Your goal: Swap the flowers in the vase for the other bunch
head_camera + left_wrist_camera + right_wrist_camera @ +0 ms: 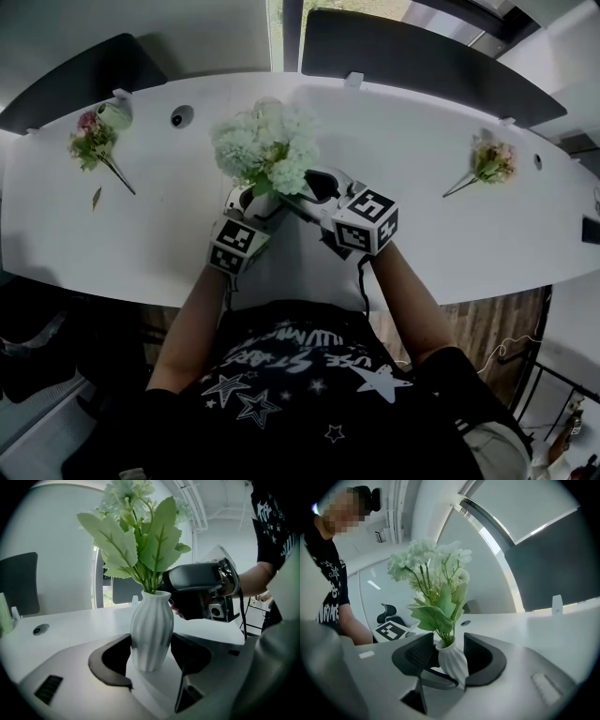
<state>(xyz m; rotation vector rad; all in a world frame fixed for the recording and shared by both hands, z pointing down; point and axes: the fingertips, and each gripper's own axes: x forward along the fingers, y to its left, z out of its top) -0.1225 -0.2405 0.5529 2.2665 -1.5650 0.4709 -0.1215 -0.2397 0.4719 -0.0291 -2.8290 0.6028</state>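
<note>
A white ribbed vase [151, 620] stands on the white table [422, 234] in front of me and holds a white-and-green bunch of flowers [264, 148]. My left gripper [151, 641] is shut on the vase's belly, with a pad against each side. My right gripper [449, 644] is open. The vase's neck [451, 654] and the green stems stand between its jaws with a gap on each side. A pink bunch [489, 161] lies on the table at the right. Another pink bunch [94, 141] lies at the far left.
A small green object [114, 114] stands beside the left bunch, and a fallen leaf [97, 197] lies near it. A round cable port [182, 116] sits behind the vase on the left. Dark panels [412, 52] line the table's far edge.
</note>
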